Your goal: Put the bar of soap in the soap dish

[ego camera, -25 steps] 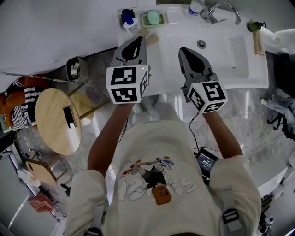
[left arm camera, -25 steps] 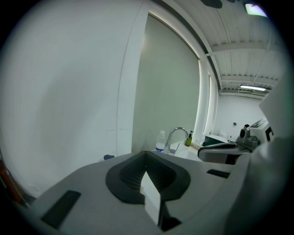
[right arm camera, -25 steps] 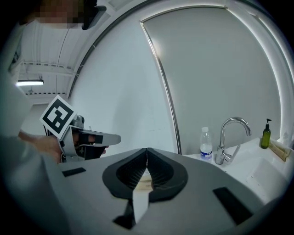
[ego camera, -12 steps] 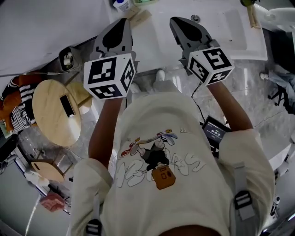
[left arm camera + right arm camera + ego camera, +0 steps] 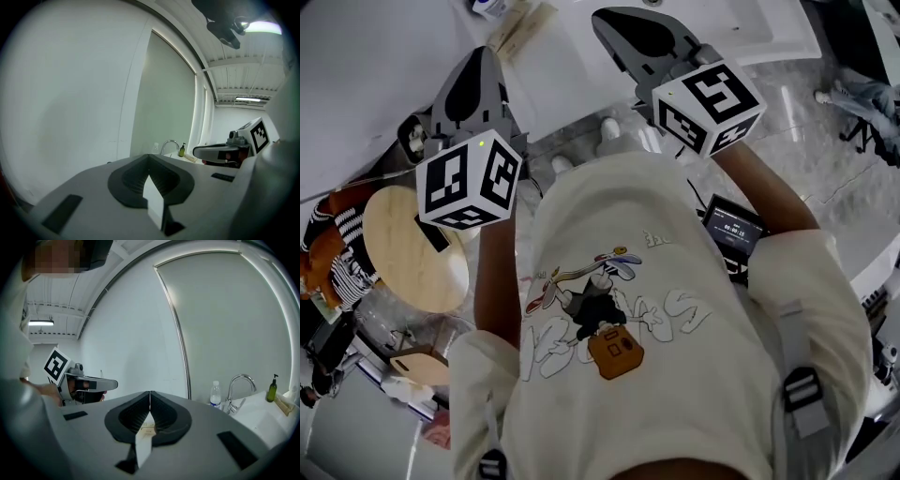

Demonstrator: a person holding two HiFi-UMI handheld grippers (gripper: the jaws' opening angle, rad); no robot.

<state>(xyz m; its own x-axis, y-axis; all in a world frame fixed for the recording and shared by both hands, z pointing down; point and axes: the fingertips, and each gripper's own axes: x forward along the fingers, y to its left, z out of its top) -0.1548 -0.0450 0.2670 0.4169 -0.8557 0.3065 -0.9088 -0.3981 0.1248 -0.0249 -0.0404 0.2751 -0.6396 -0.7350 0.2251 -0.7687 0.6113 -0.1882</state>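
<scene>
Far left of head view: round wooden stool (image 5: 408, 253), not part of the job. Upper left: left gripper (image 5: 478, 66), tongs pressed together w/ nothing betw. them; its own view shows the two pads meeting edge to edge. Upper centre: right gripper (image 5: 614, 23), also closed tight & empty. Both are held side by side in front of the chest, pointing at the white counter (image 5: 769, 37) along the top edge. Prob. a carry/rest pose, as neither looks close enough to anything to work on it.

The soap bar & soap dish show in no view, so whether the bar lies in the dish can't be said. Closed, empty tongs fit a bar lying somewhere else on the counter, or one already in its dish.

Containers, right gripper view, lower right:
- clear water bottle (image 5: 214, 400), cap on, fill level too small to read
- tap (image 5: 239, 383) over the basin (image 5: 262, 416), no item seen in the part showing
- dark green pump bottle (image 5: 272, 388) at far right, contents hidden
</scene>
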